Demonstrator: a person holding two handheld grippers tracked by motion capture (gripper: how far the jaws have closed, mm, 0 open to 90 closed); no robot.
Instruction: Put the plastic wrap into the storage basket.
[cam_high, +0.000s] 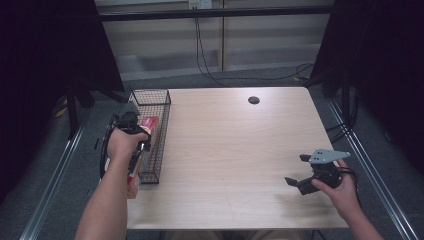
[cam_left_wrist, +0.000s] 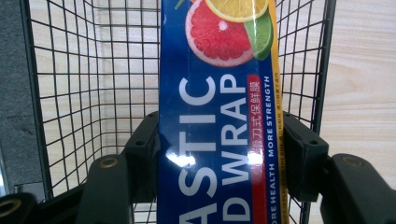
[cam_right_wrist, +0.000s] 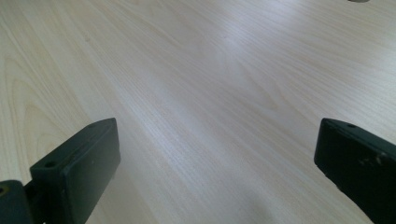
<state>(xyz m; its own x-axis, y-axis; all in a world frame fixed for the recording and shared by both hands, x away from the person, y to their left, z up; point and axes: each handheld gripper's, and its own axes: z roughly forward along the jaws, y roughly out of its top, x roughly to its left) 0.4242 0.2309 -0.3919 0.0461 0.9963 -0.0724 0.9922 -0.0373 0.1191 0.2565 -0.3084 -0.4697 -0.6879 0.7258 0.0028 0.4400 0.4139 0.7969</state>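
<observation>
Left fingers (cam_left_wrist: 219, 154) pinching the plastic wrap box (cam_left_wrist: 217, 116) over the wire basket (cam_high: 155, 135); right fingers (cam_right_wrist: 219, 172) spread.

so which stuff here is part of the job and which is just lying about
In the job:
plastic wrap box, clamped in the left gripper
wire basket, box over it

Lying about:
right gripper, open over bare table
round black cap near the far edge

Dim room, soft overhead light, glare on plastic wrap box (cam_left_wrist: 217, 121), edges perhaps blurred
</observation>
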